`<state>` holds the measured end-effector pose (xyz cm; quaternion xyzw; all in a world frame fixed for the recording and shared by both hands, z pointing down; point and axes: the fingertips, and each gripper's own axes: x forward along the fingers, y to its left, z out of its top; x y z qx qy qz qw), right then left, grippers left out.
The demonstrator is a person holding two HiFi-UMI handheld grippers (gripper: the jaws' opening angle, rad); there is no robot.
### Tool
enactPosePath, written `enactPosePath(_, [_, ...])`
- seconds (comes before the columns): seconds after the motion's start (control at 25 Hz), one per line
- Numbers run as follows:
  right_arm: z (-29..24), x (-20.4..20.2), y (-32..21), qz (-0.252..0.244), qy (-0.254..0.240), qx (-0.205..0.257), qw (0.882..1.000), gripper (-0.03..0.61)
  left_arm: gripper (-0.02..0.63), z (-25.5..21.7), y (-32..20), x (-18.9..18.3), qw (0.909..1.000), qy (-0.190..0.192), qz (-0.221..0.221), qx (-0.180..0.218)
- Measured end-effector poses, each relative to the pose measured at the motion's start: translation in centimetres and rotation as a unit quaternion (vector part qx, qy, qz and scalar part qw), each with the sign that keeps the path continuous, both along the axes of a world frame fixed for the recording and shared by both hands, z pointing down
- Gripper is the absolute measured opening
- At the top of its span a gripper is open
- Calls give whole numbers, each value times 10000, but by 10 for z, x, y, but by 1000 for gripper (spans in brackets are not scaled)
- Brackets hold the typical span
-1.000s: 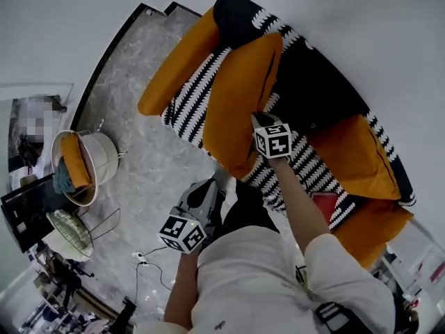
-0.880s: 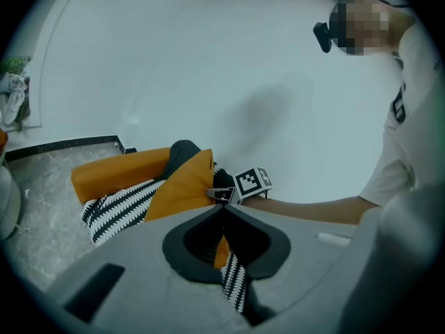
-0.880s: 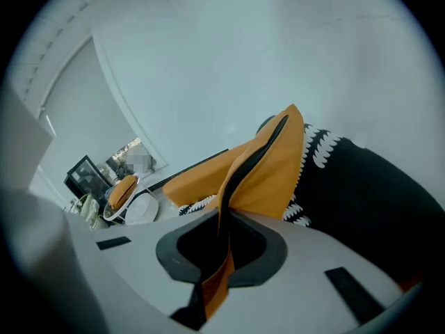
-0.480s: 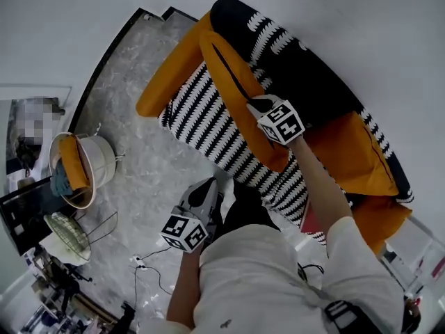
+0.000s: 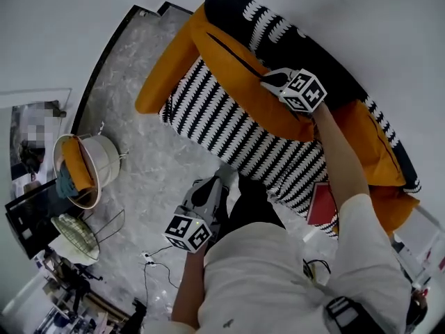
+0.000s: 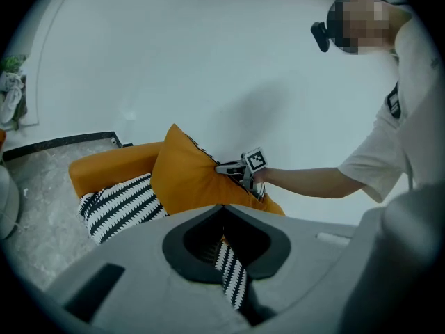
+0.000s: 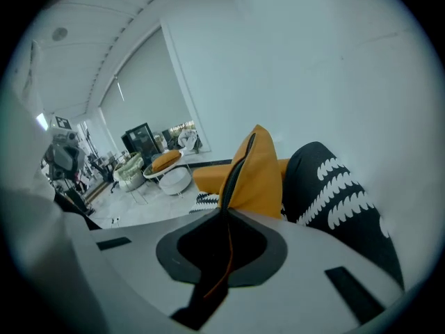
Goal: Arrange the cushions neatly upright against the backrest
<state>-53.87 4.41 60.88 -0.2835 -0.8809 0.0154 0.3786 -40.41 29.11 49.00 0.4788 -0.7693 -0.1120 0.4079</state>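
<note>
The right tool (image 5: pixel 270 82) is pinched on the upper edge of the orange cushion (image 5: pixel 240 82), propping it on edge against the black, white-patterned backrest (image 5: pixel 278 30), I'd guess so it can't slump onto the striped seat (image 5: pixel 222 127). The left tool (image 5: pixel 220 183) hangs low by the person's side, pressed together on nothing (no job for it here). The cushion is plump, plain orange with a dark seam, and leans slightly.

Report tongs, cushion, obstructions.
Right tongs shut on cushion edge. Cushion upright by backrest. Left tongs shut, off the sofa. Nothing in the way.
</note>
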Motion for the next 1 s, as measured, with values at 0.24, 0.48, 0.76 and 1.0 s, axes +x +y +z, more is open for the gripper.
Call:
enactPosePath(0.24, [17, -11, -31, 41, 123, 782, 9969, 25, 12, 6, -3, -3, 9999, 41, 53, -82])
enactPosePath(0.48, [21, -20, -70, -205, 213, 1858, 9821, 26, 12, 13, -18, -3, 9997, 114, 183, -115])
enactPosePath(0.76, [31, -29, -117, 290, 521, 2435, 9681, 26, 12, 16, -21, -5, 9995, 161, 211, -161])
enactPosePath(1.0, [34, -44, -144, 588, 678, 2780, 9564, 35, 12, 18, -21, -15, 9994, 248, 134, -222])
